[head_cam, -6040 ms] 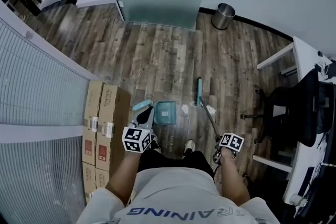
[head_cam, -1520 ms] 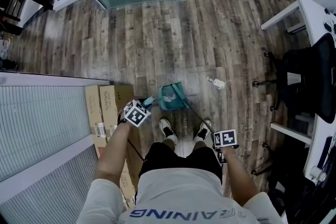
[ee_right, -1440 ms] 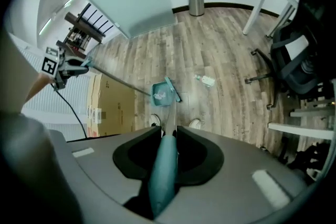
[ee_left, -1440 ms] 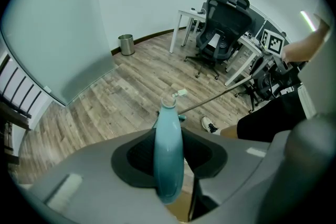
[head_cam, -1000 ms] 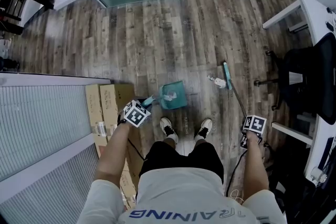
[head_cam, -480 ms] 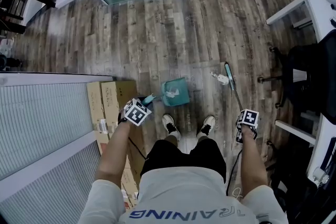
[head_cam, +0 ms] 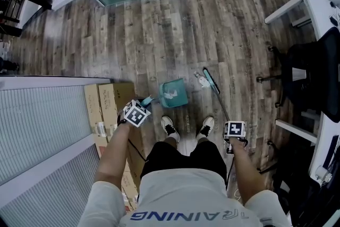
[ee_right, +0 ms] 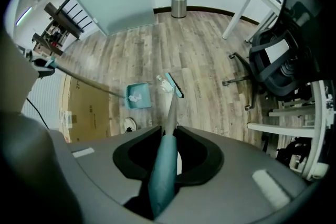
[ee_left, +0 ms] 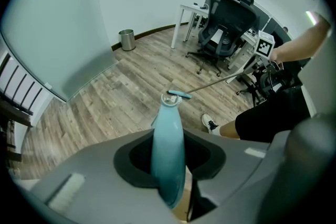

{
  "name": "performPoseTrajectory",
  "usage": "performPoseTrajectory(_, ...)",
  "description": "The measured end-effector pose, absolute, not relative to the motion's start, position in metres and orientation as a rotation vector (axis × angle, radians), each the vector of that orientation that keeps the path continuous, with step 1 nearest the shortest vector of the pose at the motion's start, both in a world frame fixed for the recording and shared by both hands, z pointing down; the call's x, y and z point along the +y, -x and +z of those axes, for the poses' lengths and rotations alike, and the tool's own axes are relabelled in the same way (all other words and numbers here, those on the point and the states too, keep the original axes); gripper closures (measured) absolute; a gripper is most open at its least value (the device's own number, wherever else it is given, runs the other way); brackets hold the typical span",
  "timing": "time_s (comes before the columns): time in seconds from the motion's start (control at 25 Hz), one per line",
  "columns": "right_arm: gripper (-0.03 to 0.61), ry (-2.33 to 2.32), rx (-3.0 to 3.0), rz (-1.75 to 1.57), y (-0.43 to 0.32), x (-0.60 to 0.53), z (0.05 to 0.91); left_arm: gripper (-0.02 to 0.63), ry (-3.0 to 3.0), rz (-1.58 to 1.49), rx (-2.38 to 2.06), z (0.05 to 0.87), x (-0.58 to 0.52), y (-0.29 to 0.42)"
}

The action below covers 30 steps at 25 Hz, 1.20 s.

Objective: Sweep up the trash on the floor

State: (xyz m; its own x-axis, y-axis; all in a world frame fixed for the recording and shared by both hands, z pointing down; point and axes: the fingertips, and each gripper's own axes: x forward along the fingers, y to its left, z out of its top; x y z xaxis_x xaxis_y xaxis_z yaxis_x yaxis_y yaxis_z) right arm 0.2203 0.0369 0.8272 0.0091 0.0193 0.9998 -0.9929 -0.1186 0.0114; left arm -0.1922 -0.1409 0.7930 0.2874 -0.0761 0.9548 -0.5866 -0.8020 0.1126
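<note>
In the head view the left tool (head_cam: 136,113) and the right tool (head_cam: 234,130) show mostly as their marker cubes, so their jaws are hidden there. The left gripper view settles it for that side: the jaws are pressed tight on the teal dustpan handle (ee_left: 168,155). The handle blocks the pan itself from that camera, and only the broom head (ee_left: 179,94) peeks past the handle's tip. The right gripper view shows its own jaws clamped on the broom handle (ee_right: 164,173). Unlike the left view, it also takes in the dustpan (ee_right: 138,96), lying on the wood floor (ee_right: 210,50) with white trash (ee_right: 135,97) inside. A loose scrap (ee_right: 162,83) lies just beside the broom head, between it and the dustpan, too small to identify. The office chair (head_cam: 313,66) is cut off at the head view's right edge.
</note>
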Motion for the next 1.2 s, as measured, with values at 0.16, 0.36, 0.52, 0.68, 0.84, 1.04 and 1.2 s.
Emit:
performPoseTrajectory(0.16, 0.471, -1.171, -1.202, 1.246, -0.184, 0.046, 0.823, 0.506, -2.111, 1.531, -0.584, 0.794, -0.139, 0.192)
performPoseTrajectory(0.36, 0.471, -1.048, -1.271, 1.237, -0.139, 0.056, 0.817, 0.506, -2.114, 1.519, -0.585, 0.793, -0.138, 0.191)
performPoseTrajectory(0.52, 0.471, -1.038, -1.288, 1.287, -0.121, 0.06, 0.814, 0.506, -2.111, 1.516, -0.583, 0.792, -0.136, 0.192)
performPoseTrajectory(0.68, 0.471, -1.023, -1.29, 1.293, -0.115, 0.064, 0.811, 0.506, -2.119, 1.509, -0.588, 0.793, -0.137, 0.19)
performPoseTrajectory(0.84, 0.472, -0.967, -1.302, 1.263, -0.105, 0.074, 0.807, 0.506, -2.128, 1.505, -0.593, 0.794, -0.137, 0.19)
performPoseTrajectory(1.04, 0.472, -0.823, -1.387, 1.08, -0.087, 0.082, 0.802, 0.506, -2.12, 1.502, -0.6, 0.792, -0.138, 0.191)
performPoseTrajectory(1.2, 0.471, -0.818, -1.395, 1.076, -0.078, 0.082, 0.799, 0.506, -2.111, 1.497, -0.602, 0.794, -0.134, 0.192)
